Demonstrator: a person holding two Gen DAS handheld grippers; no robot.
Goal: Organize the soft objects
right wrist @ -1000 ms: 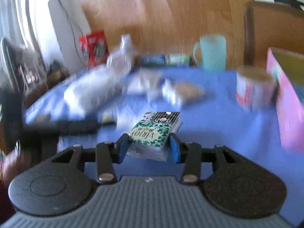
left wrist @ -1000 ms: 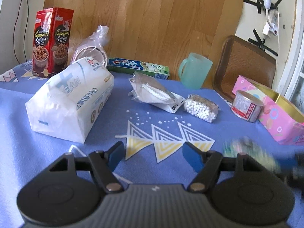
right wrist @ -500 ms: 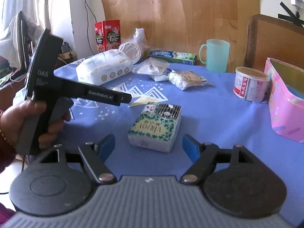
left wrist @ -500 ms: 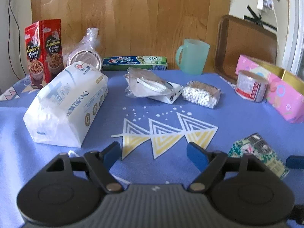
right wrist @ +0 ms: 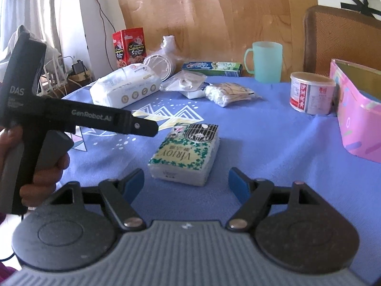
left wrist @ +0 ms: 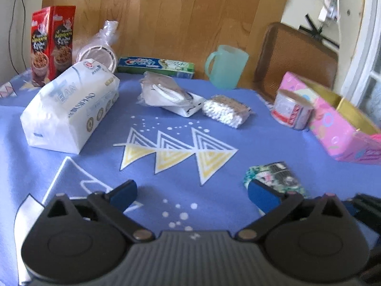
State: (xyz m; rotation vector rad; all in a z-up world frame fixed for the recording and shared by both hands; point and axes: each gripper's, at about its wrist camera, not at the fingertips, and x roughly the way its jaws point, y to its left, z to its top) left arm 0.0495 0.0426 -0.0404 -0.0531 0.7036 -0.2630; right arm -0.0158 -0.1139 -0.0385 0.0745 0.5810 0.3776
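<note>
1. Left view: the left gripper had just been opening, and its blue fingers stood wide apart with only the blue cloth between them.
2. The tissue pack lay on the cloth just past the right finger, outside the gap.
3. Right view: the right gripper had opened too, and its fingers stood wide apart.
4. The tissue pack lay flat just ahead of the gap, touching neither finger.
5. A hand held the left gripper's handle.
</note>
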